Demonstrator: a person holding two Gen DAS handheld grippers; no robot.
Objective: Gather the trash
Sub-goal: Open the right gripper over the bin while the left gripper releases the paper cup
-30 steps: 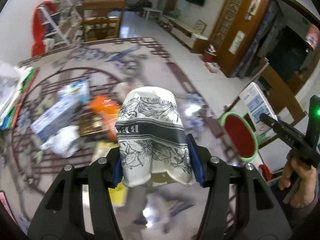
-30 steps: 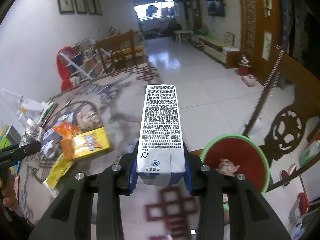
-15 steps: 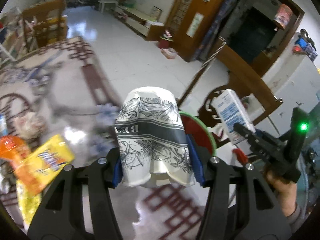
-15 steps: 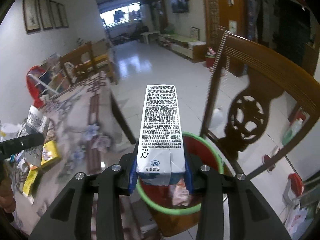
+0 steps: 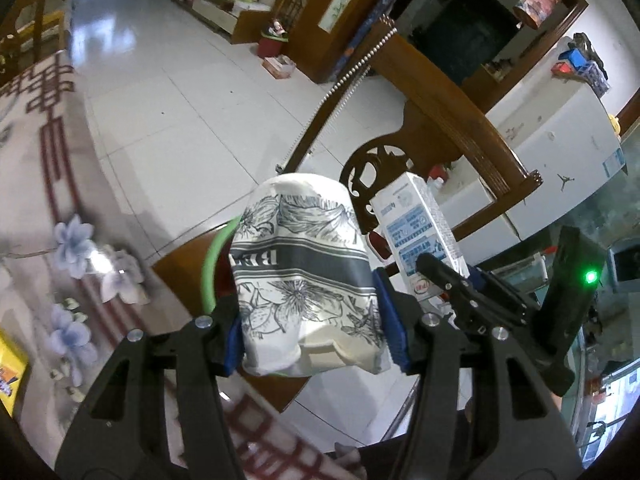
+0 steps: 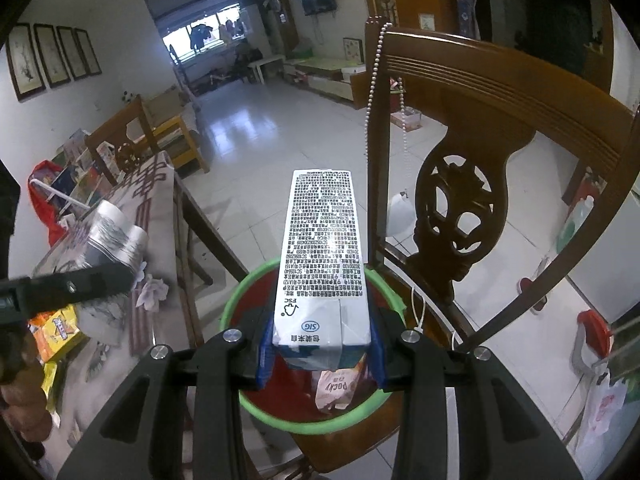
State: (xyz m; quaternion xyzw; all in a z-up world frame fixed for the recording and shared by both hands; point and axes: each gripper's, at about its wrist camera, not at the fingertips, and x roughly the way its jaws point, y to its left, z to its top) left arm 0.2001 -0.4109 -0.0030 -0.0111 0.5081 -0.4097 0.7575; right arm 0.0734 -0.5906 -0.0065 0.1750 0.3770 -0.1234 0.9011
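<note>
Both grippers are loaded up. The left gripper [image 5: 316,334] is clamped on a crumpled paper cup [image 5: 304,272] with a flower print, blue pads pressed into both its sides. The right gripper [image 6: 320,342] is clamped on a milk carton [image 6: 320,264], which sticks out lengthwise right above the bin [image 6: 352,420], a red one with a green rim and a wrapper [image 6: 334,390] already inside. A wooden chair [image 6: 456,208] stands just behind the bin, and the table [image 6: 108,340] with more litter is off to the left.
</note>
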